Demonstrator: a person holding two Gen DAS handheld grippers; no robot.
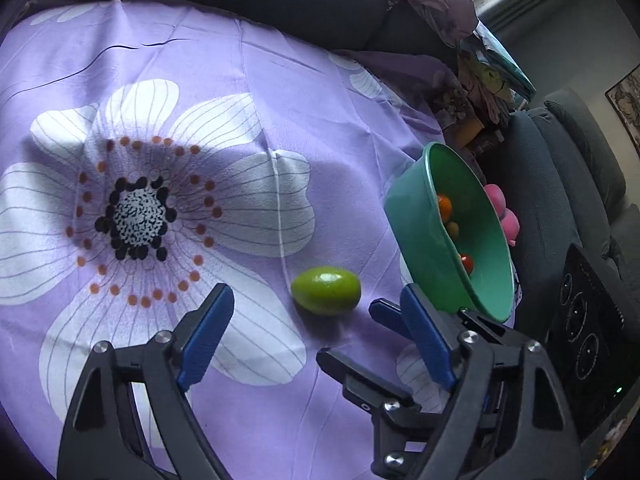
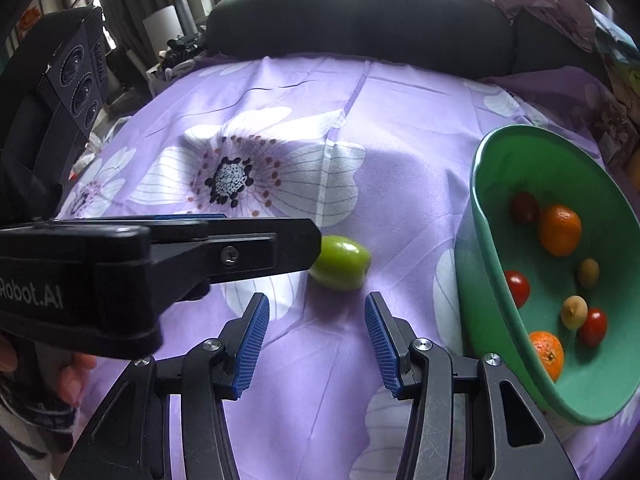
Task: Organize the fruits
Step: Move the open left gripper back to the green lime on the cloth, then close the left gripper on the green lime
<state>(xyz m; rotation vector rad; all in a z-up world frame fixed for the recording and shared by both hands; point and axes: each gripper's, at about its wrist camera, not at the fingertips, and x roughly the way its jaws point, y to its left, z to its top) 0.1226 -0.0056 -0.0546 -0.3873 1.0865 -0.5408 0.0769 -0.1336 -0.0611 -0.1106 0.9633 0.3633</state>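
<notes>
A single green fruit lies on its side on the lilac cloth printed with large white flowers, a little way in front of both tools and free of either. The left tool points down at the cloth with its blue-padded fingers spread wide apart and nothing between them; the fruit sits just beyond the gap, nearer the right-hand finger. In the right wrist view that same left tool crosses the picture from the left edge as a dark bar, and its tip overlaps the near side of the green fruit, though whether it touches cannot be told. The right tool hangs below the fruit in its own view, its ribbed blue pads parted with only cloth showing between them, so it grips nothing. A green bowl stands on the cloth to the right of the fruit, well apart from it, and looks tilted toward the camera. Inside it lie two orange citrus fruits, three small red tomatoes and two small tan round fruits. Behind the bowl, in the left wrist view, something pink peeps over its rim. A dark cushion runs along the far edge of the cloth. Part of a hand shows beneath the left tool's body at the lower left.
</notes>
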